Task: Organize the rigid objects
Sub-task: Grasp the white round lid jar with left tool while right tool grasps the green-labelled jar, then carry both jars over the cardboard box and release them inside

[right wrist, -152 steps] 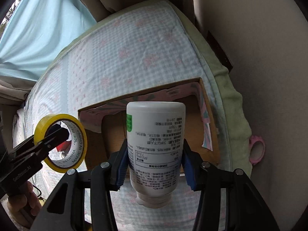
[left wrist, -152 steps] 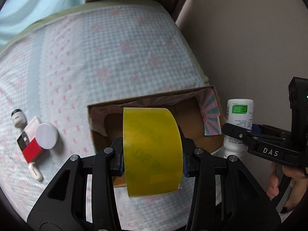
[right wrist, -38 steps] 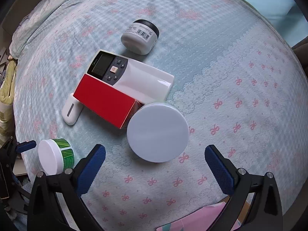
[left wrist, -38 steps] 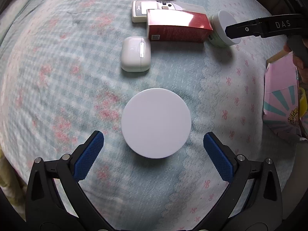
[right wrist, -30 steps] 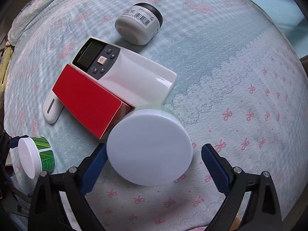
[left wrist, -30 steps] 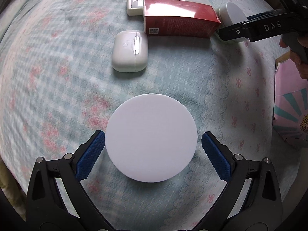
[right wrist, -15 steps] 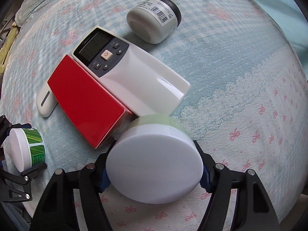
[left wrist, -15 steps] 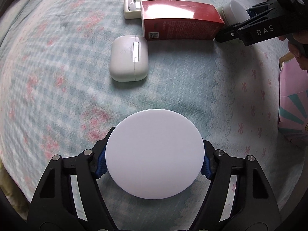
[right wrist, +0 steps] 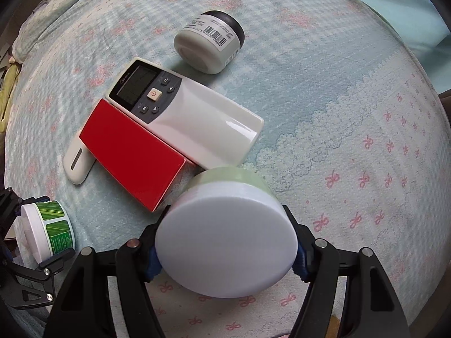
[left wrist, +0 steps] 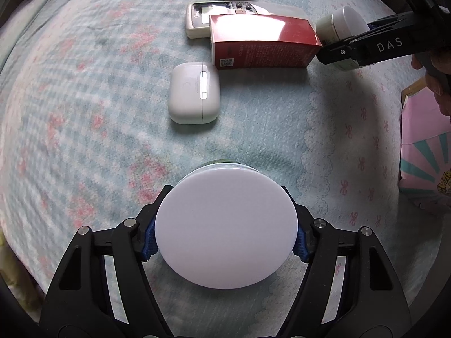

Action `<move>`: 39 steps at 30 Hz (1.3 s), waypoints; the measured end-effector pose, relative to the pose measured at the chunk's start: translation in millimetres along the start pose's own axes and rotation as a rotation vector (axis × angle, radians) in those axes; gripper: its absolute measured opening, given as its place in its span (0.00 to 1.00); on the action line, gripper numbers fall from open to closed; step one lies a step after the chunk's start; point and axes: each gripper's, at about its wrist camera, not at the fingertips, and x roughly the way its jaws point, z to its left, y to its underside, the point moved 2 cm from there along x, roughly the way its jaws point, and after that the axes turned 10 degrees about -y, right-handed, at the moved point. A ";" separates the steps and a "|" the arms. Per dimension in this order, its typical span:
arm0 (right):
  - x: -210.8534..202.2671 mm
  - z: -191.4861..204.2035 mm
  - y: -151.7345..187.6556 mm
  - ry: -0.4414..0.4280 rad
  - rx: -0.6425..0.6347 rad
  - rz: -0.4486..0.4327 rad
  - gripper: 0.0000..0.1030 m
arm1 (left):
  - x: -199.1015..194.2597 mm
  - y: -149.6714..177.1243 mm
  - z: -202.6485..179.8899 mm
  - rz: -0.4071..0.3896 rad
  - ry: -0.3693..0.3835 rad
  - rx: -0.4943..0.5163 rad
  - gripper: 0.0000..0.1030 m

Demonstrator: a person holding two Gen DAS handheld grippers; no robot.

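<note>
The left tool [left wrist: 225, 236] clamps a white-lidded jar [left wrist: 225, 225] above the bedspread [left wrist: 84, 112].

My left gripper [left wrist: 225, 235] grips a white-lidded jar [left wrist: 225, 228] whose body hides behind its lid. The pink box [left wrist: 425, 152] runs off the picture's edge. The red box [right wrist: 132, 152] covers half the earbud case [right wrist: 76, 166] (its print is too small to read).
</note>
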 end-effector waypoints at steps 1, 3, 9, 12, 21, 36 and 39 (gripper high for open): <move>-4.3 2.1 1.5 0.002 0.005 -0.005 0.64 | -3.5 0.1 0.5 -0.007 0.004 0.000 0.67; -12.7 4.8 3.4 0.005 0.017 -0.017 0.64 | -10.4 0.6 1.9 -0.019 0.010 0.003 0.67; -40.3 14.8 14.0 0.007 0.074 -0.059 0.64 | -32.3 5.8 7.5 -0.051 0.032 -0.007 0.66; -53.7 18.3 22.5 0.012 0.101 -0.075 0.64 | -47.5 9.0 9.2 -0.069 0.042 -0.006 0.66; -128.7 41.5 52.1 -0.014 0.281 -0.174 0.64 | -129.4 -0.5 13.5 -0.172 0.078 0.078 0.66; -259.6 45.1 174.4 0.042 0.578 -0.356 0.64 | -256.1 -34.4 -77.9 -0.316 0.243 0.357 0.66; -277.8 35.6 207.6 0.080 0.628 -0.375 0.64 | -263.3 -36.3 -111.1 -0.301 0.270 0.405 0.66</move>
